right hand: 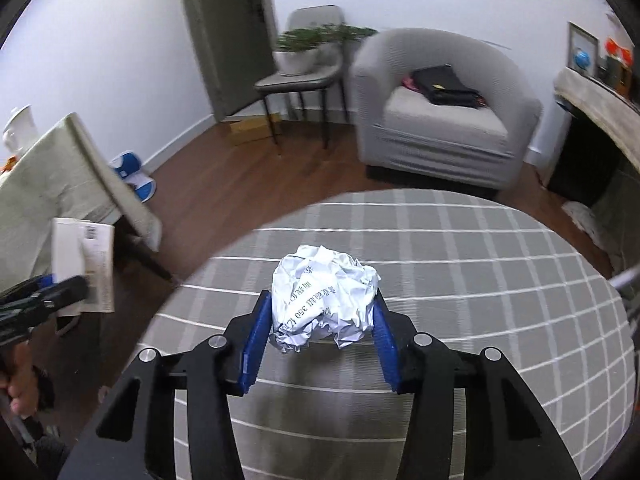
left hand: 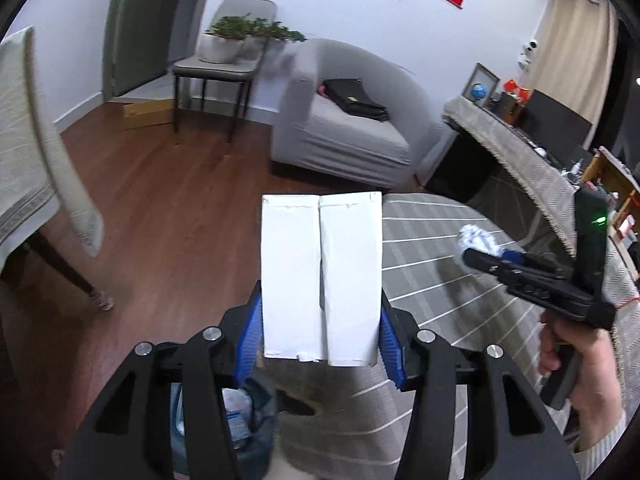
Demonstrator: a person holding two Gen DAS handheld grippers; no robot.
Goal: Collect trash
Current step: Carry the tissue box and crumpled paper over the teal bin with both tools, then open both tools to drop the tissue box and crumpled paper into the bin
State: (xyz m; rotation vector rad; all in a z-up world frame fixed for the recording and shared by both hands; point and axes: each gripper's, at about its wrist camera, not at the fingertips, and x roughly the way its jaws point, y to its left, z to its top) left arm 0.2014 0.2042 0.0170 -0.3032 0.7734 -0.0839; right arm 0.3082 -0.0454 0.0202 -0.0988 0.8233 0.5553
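My left gripper (left hand: 320, 304) is shut on a white flattened carton (left hand: 320, 264), its blue pads (left hand: 250, 336) pressing both sides. It hangs past the left edge of a round table with a grey checked cloth (left hand: 440, 280). Below it, a lined trash bin (left hand: 244, 412) holds white scraps. My right gripper (right hand: 322, 300) is shut on a crumpled ball of printed paper (right hand: 324, 292), lifted just over the cloth (right hand: 480, 280). The left wrist view shows the same ball (left hand: 478, 240) at the right gripper's tips. The carton (right hand: 84, 256) shows at the left of the right wrist view.
A grey armchair (right hand: 440, 120) with a black bag on its seat stands beyond the table. A chair carrying a potted plant (right hand: 300, 56) is beside it. A cloth-draped table (right hand: 60, 176) stands at the left, a cluttered sideboard (left hand: 540, 160) at the right. Wood floor lies between.
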